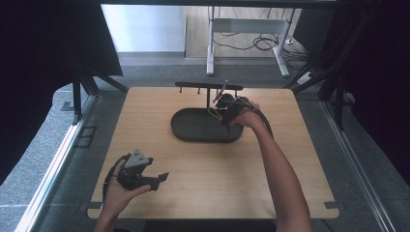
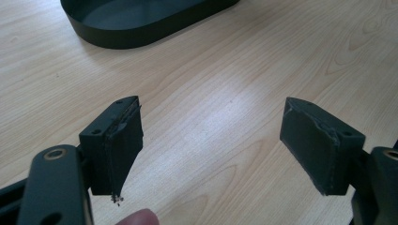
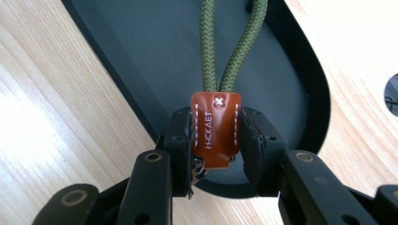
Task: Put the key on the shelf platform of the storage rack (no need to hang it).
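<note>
Left gripper (image 2: 211,140) idle over table (image 1: 203,183), jaws wide. Right gripper (image 3: 216,136) clamps brown leather tag (image 3: 216,129) of green cord loop (image 3: 225,47), hanging over black oval tray (image 3: 141,51).

Wooden table (image 1: 203,169), black oval tray (image 1: 193,130) on it

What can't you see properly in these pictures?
- Green cord: its far end is cut off by the top edge of the right gripper view.
- Brown leather tag: its lower end is hidden between the right gripper jaws.
- High view: the cord and tag are too small, behind the hand.
</note>
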